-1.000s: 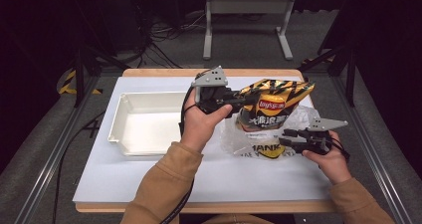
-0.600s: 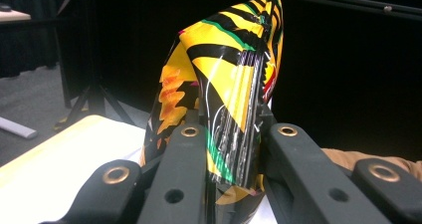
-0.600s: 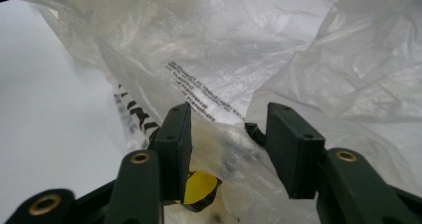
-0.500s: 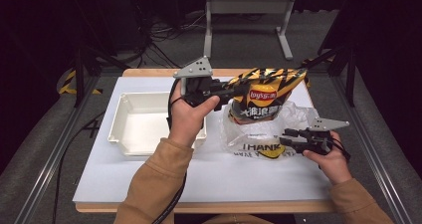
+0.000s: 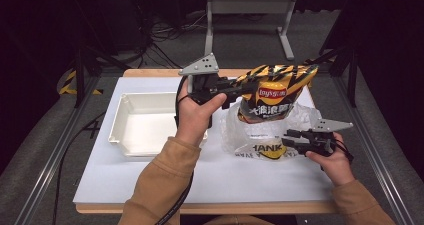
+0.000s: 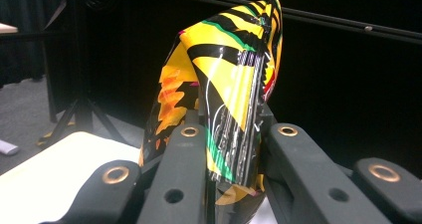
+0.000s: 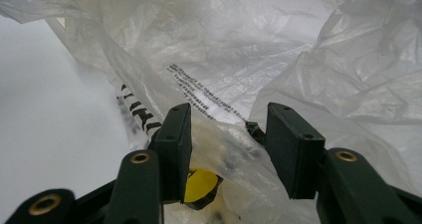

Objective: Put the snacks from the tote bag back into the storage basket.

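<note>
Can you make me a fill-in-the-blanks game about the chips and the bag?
1. The left gripper holds the chip bag by its ____ edge.
2. The chip bag hangs above the crumpled ____ bag.
3. The white tray on the table has ____ inside it.
4. The right gripper has the plastic bag between its ____.

Missing words: sealed; plastic; nothing; fingers

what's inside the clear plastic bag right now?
The chip bag, clamped by the left tool, has its lower end still in the plastic bag. The crumpled film and the chip bag hide whatever else might be inside. The right tool grips the bag's edge.
</note>
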### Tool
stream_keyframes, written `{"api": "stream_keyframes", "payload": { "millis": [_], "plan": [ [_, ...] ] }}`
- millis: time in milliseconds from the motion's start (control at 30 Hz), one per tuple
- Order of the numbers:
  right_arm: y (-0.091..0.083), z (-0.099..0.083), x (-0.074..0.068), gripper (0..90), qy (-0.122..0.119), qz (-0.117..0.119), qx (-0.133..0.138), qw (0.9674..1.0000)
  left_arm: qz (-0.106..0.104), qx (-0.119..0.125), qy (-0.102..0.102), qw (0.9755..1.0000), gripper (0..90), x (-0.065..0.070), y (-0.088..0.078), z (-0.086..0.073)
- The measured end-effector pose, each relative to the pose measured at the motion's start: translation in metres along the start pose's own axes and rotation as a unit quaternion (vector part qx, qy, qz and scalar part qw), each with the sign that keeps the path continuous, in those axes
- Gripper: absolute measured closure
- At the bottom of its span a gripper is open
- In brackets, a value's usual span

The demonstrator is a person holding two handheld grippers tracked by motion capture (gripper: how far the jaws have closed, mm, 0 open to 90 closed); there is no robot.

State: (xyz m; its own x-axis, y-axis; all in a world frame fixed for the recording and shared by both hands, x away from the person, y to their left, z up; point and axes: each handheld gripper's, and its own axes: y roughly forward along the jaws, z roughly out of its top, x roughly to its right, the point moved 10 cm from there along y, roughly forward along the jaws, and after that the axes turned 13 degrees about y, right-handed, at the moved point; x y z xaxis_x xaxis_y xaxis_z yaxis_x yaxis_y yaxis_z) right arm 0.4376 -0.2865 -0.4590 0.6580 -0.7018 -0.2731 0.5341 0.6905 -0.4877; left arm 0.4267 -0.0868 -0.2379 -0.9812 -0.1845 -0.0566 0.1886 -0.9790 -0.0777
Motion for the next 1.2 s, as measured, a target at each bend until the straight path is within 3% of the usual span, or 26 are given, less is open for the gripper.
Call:
{"api": "stream_keyframes", "payload": {
  "millis": [233, 700, 1200],
  "plan": [
    [-0.001, -0.001, 0.0, 54.2, 0.001, 0.001, 0.0, 1.0, -0.011, -0.002, 0.01, 0.9999, 83.1, 0.007, 0.005, 0.007],
    [-0.001, 0.0, -0.001, 54.0, 0.0, -0.001, 0.005, 1.0, 0.022, -0.035, 0.011, 0.9991, 83.2, -0.006, -0.023, 0.009],
    [-0.002, 0.001, -0.001, 53.7, 0.001, -0.001, 0.007, 1.0, 0.045, -0.045, -0.001, 0.998, 83.5, -0.027, -0.059, 0.006]
  ]
}}
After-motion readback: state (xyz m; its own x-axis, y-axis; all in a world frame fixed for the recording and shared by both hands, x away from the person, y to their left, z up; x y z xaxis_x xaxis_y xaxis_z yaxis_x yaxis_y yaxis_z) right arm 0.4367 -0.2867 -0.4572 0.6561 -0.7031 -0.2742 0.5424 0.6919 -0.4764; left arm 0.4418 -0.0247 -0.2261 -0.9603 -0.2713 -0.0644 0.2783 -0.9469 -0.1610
